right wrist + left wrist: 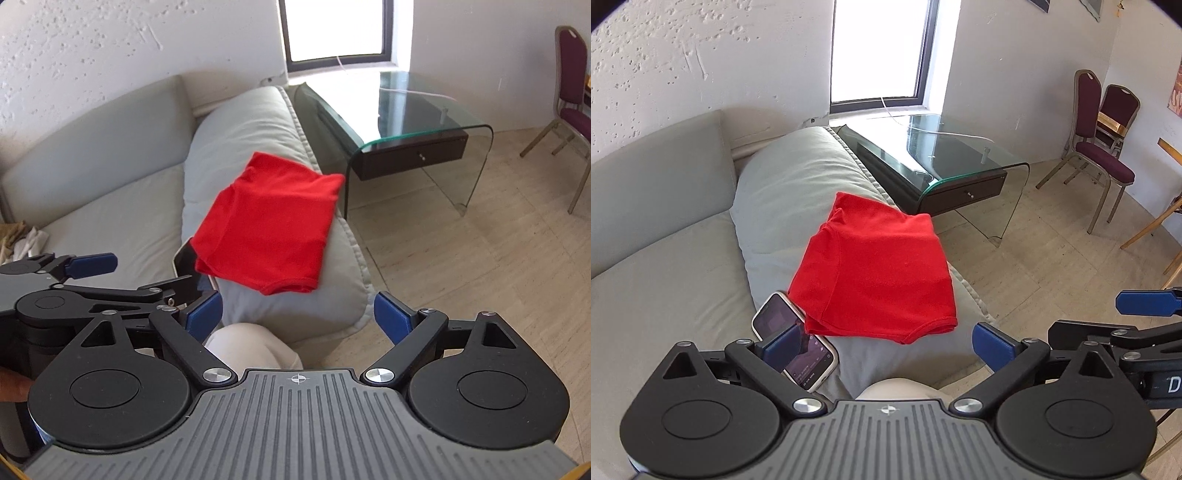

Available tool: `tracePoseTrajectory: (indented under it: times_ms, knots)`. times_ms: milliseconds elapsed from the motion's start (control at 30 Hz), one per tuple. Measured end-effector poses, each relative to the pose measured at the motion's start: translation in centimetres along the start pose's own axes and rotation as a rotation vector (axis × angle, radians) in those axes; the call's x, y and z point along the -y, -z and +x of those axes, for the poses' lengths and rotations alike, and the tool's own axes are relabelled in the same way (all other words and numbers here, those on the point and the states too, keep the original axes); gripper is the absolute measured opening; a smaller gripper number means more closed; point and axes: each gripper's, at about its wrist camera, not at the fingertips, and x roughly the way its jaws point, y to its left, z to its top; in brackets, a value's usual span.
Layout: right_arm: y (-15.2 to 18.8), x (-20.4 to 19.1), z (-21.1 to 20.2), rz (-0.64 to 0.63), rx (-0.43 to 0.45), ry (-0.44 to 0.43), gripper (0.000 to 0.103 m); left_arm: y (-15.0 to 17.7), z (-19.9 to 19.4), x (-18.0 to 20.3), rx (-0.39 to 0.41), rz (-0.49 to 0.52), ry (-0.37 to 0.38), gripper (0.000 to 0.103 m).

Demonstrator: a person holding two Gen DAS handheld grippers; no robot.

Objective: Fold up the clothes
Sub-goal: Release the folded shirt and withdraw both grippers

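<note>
Sofa [665, 266], grey and wide, fills the left of both views; a folded red garment [875, 273] lies on its padded arm cushion [798, 177], its long axis running from near to far. A glass side table [960, 147] stands at the far right. The left gripper [886, 345] and right gripper [297, 314] both hang just short of the garment's near hem, each spread wide with nothing between its pads; neither looks clearly nearer. A smartphone [798, 347] lies at the garment's near-left corner, partly hidden by cloth and a left gripper pad. How many layers the fold has cannot be made out.
</note>
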Motion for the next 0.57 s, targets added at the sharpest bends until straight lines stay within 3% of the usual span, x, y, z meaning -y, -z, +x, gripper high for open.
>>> tracePoseTrajectory:
  times_ms: [567]
  knots:
    - [0.6,0.5,-1.3,0.02,0.01,0.014,0.091,0.3,-0.2,0.4,0.012,0.008,-0.011,0.101]
